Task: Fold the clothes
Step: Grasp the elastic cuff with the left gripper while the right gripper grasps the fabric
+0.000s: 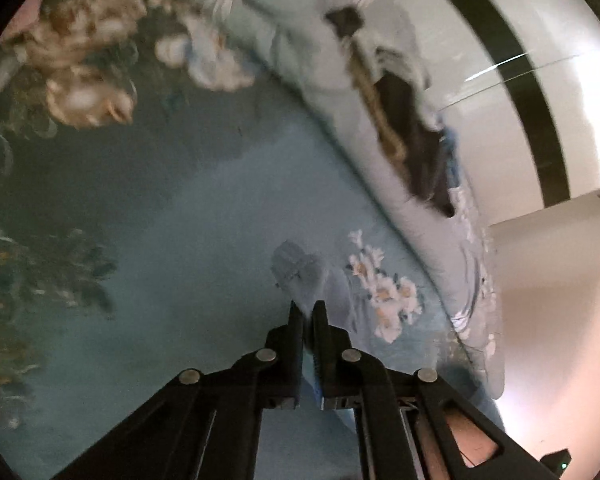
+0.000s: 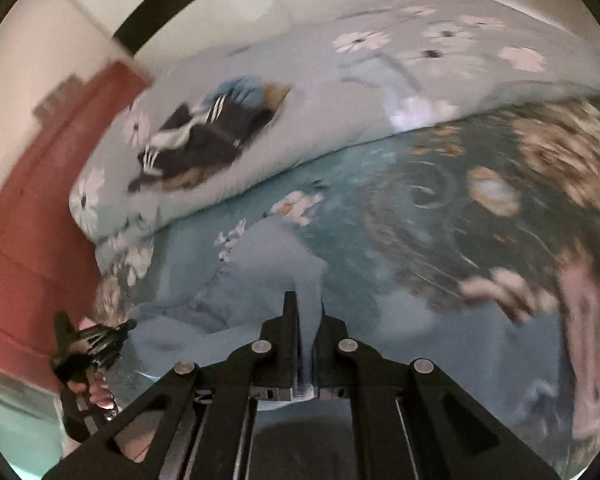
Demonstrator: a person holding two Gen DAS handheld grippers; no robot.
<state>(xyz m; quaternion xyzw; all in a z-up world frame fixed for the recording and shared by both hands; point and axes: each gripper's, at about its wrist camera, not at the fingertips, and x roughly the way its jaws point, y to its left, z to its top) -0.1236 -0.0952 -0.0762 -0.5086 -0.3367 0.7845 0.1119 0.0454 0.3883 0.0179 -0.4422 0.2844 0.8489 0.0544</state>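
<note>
On the bed's teal floral sheet, far left, a dark striped clothes pile sits on the folded quilt. Near left, the left gripper is clamped on a light blue garment; the right gripper pinches another edge of it (frames blurred). Risk: thin cloth slips from either pinch if the hands pull apart unevenly, spoiling the fold.

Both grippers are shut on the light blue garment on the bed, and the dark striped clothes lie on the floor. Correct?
Not quite. Both the left gripper and right gripper pinch the light blue garment, but the right wrist view shows the dark striped clothes on the folded quilt, not the floor.
</note>
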